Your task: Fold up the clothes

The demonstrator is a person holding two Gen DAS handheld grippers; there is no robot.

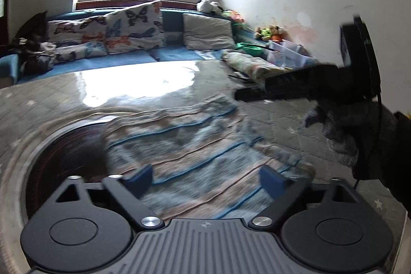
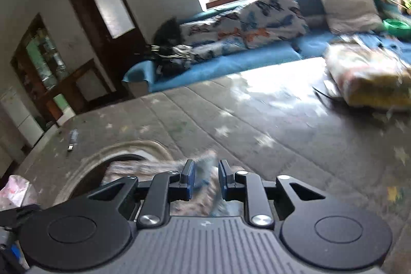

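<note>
Operator: State the position of the striped garment (image 1: 195,138).

Technician: It lies partly spread on the grey quilted mat (image 1: 277,120), one end draped over the rim of a round basin (image 1: 64,145). Judged from the stripes, its long axis runs from the basin toward the far right.

Operator: Left tool (image 1: 205,179)?

Technician: Fingers spread wide, hovering directly above the cloth, holding nothing.

Operator: Right tool (image 2: 206,179)?

Technician: Fingers nearly together with cloth bunched between them; the blur makes a firm pinch impossible to confirm. In the left view it sits at the far right end.

Operator: Nearer tool for the basin end?

Technician: Probably the left.
</note>
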